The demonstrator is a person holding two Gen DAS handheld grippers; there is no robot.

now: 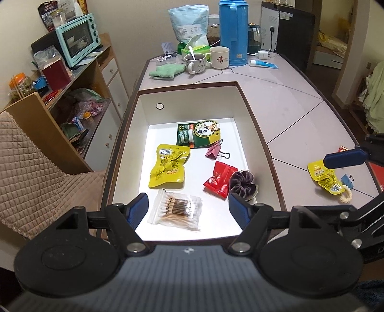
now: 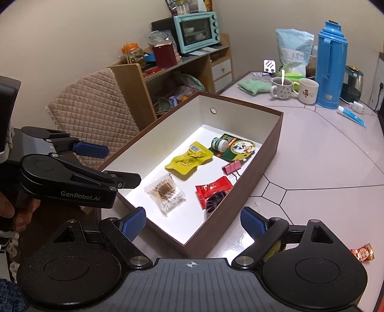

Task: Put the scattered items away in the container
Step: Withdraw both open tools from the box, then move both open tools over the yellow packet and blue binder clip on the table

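A brown box (image 1: 254,115) with a white inside (image 2: 264,153) holds a cotton swab bag (image 1: 176,210), a yellow pouch (image 1: 168,166), a green card pack (image 1: 198,135), a pink binder clip (image 1: 214,151), a red packet (image 1: 219,177) and a purple scrunchie (image 1: 241,181). My left gripper (image 1: 188,208) is open and empty over the box's near end. My right gripper (image 2: 193,222) is open and empty by the box's near corner. On the table right of the box lie a small yellow pouch (image 1: 324,176), a blue binder clip (image 1: 346,180) and a cream hair tie (image 1: 346,196). A red snack packet (image 2: 362,252) lies at the right.
At the table's far end stand a blue thermos (image 1: 232,31), two mugs (image 1: 206,60), a green cloth (image 1: 166,70), a blue bag (image 1: 188,22) and a tube (image 1: 262,64). A padded chair (image 1: 36,177) and a shelf with a teal oven (image 1: 78,39) are on the left.
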